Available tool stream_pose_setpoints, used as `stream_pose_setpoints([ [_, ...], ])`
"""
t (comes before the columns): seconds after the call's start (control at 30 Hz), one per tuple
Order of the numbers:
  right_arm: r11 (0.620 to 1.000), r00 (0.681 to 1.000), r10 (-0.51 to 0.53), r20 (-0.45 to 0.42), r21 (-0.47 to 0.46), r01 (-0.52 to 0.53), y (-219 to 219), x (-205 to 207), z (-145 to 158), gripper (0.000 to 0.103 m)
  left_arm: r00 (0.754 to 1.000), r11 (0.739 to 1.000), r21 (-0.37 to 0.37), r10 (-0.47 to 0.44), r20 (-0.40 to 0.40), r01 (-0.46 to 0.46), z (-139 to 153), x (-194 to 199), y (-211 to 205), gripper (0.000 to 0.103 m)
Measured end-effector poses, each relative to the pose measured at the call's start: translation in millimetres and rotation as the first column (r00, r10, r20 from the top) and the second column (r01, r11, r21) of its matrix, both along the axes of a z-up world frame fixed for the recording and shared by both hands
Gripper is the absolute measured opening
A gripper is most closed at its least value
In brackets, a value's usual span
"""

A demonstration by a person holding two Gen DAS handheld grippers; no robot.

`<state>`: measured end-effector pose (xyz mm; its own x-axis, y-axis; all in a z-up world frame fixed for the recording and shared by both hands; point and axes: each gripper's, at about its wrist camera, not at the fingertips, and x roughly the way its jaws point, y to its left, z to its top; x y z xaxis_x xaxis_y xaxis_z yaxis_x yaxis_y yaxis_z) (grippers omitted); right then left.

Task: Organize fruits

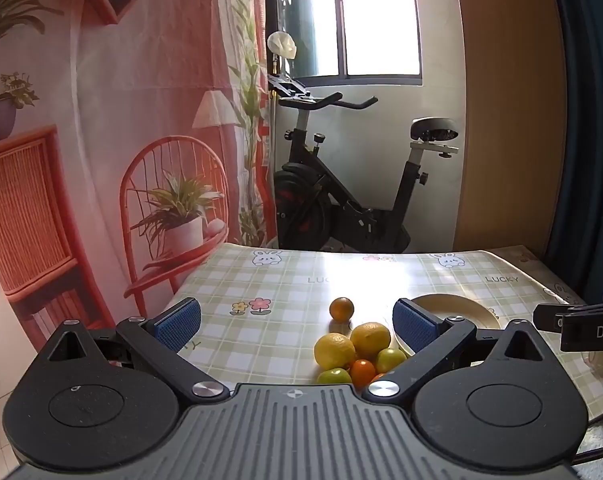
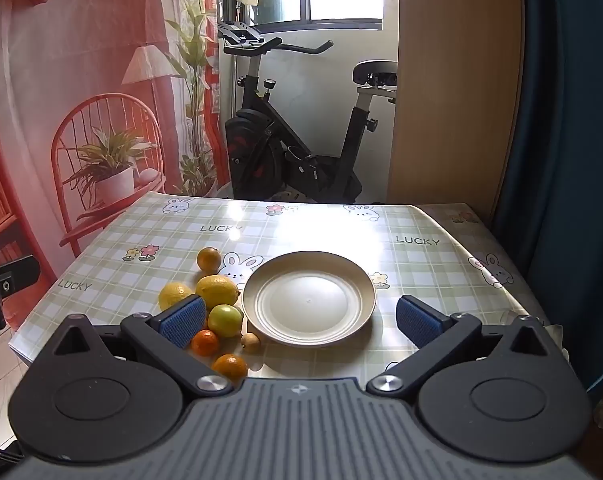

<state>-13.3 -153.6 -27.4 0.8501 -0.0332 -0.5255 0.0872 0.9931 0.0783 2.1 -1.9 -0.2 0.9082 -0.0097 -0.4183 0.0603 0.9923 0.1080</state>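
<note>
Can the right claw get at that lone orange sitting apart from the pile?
Probably yes. The right claw is open and empty, and the lone orange sits clear beyond the lemons, left of the plate. It would just need to swing left.

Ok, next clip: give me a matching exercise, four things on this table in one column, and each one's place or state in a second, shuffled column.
Things:
1. plate
2. lone orange
3. small brown fruit
4. right gripper

Places or states:
A. apart from the pile, on the far side
B. empty
C. open, holding nothing
D. by the plate's near left rim

Pairs: 1-B, 2-A, 3-D, 4-C
</note>
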Motion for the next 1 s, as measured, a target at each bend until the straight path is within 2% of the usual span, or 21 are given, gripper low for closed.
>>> stream_pose_setpoints([
  [0.07,1.0,1.0,0.003,0.004,-0.006,-0.003,0.5,0.0,0.3,0.103,1.0,1.0,-0.028,0.013,0.016,-0.012,1.3,-4.0,4.4,0.103],
  [1.0,1.0,1.0,0.0,0.012,-0.008,0.001,3.3,-2.5,1.3,0.103,1.0,1.0,-0.028,-0.013,0.013,0.013,-2.3,-3.4,5.2,0.103],
])
